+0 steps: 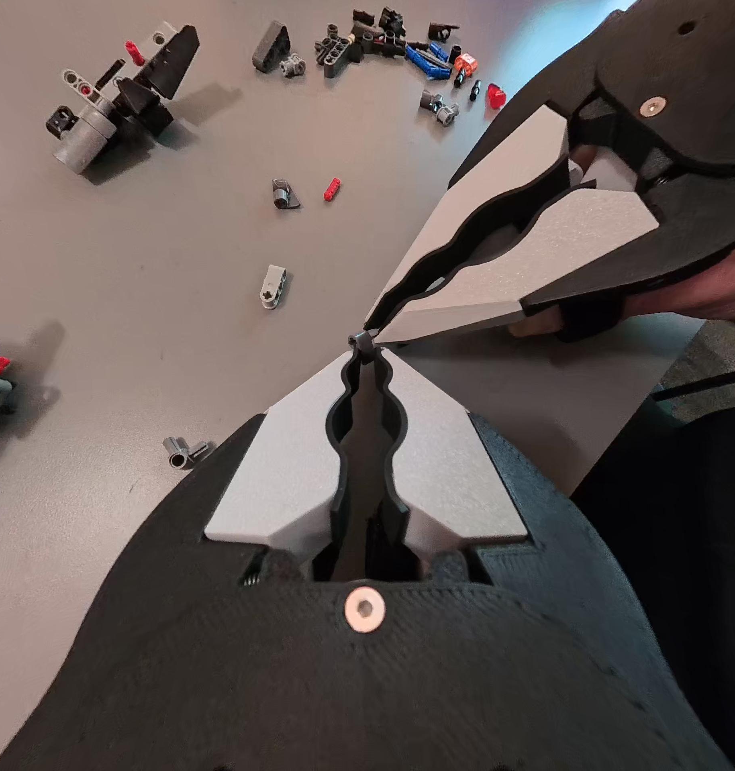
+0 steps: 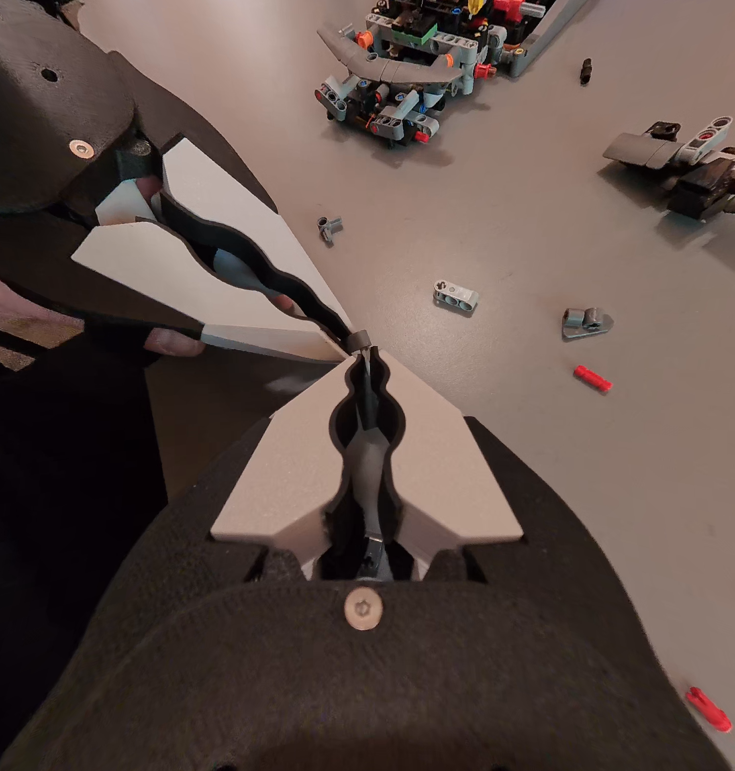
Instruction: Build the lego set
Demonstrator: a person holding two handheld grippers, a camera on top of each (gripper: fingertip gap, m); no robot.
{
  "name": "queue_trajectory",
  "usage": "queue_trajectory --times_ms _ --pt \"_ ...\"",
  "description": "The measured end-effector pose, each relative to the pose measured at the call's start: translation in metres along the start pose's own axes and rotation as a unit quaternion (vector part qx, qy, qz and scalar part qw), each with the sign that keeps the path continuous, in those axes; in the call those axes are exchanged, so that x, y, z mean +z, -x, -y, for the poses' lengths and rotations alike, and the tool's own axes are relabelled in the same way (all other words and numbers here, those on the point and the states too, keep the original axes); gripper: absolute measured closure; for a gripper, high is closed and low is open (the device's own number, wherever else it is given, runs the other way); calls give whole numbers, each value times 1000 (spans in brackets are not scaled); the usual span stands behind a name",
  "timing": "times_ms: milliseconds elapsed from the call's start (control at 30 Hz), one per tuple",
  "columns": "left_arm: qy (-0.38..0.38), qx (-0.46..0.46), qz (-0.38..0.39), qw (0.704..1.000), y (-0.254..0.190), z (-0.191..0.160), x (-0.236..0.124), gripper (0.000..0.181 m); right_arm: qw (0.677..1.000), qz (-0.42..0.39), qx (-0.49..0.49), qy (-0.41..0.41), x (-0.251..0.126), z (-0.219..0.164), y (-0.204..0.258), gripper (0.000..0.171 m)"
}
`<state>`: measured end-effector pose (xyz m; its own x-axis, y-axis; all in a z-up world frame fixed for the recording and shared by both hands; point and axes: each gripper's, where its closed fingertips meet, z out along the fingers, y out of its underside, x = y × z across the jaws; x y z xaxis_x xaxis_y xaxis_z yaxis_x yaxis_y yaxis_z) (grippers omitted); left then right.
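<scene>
My left gripper (image 1: 366, 354) is shut on a small dark grey ring (image 1: 363, 343), held above the grey table. In the right wrist view the left gripper (image 2: 348, 338) comes in from the left with the ring (image 2: 360, 340) at its tips. My right gripper (image 2: 363, 354) is shut on a thin black axle (image 2: 366, 402) that lies along its fingers. The axle's pale tip meets the ring. In the left wrist view the right gripper (image 1: 373, 329) comes in from the right, tip to tip with the left one.
A partly built vehicle frame (image 2: 416, 62) stands at the far side. A grey and black sub-assembly (image 1: 119, 100) lies apart from it. A pile of loose pieces (image 1: 399, 46), a red pin (image 1: 331, 189) and a grey connector (image 1: 274, 288) lie scattered. The table edge (image 1: 633, 417) runs at right. My left and right fingertips are right by each other.
</scene>
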<state>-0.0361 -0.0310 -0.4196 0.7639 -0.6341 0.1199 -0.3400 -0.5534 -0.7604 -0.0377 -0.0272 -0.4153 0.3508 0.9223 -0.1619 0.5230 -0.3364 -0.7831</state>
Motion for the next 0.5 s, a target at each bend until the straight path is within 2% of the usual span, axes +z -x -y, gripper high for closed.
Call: queue_trajectory --times_ms 500 --pt "-15 14 32 999 2 4 -2 172 1000 -4 -8 9 2 -2 1 171"
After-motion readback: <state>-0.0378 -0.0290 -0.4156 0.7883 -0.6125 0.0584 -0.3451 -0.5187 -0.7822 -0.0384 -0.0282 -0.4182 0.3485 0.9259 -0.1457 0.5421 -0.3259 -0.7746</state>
